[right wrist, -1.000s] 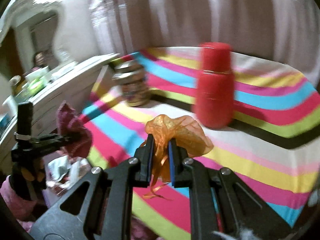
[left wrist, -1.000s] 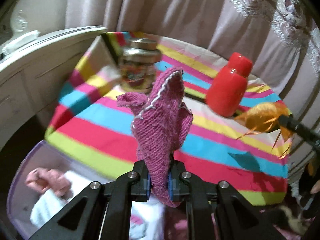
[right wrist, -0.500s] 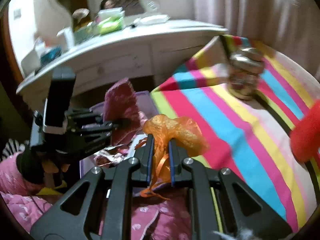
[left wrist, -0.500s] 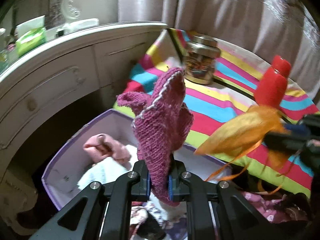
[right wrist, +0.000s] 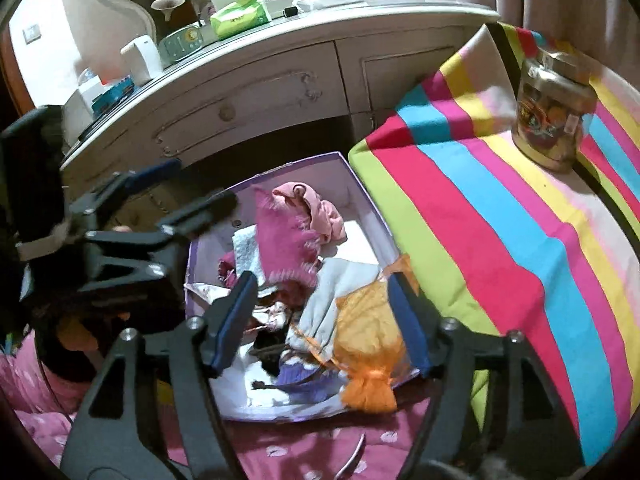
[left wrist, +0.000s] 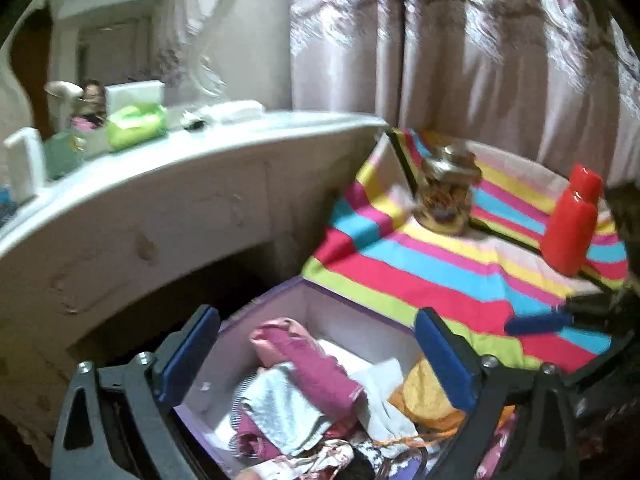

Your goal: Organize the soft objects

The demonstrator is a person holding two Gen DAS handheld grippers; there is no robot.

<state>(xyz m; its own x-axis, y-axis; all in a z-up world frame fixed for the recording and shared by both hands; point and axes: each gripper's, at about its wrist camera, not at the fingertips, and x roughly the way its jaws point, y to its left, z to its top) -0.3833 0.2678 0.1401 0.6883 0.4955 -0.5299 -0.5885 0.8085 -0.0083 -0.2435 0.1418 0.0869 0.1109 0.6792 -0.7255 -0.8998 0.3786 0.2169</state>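
**Both soft things dropped into the box**

Released since the earlier frame, the knit piece (right wrist: 286, 240) lies in the box (right wrist: 362, 188), centre frame, beyond the left gripper (left wrist: 316, 344), whose jaws are opening, empty. Lower centre, the orange pouch (right wrist: 368, 344) sits loose between the right gripper's (right wrist: 320, 320) opening jaws, against the right pad.
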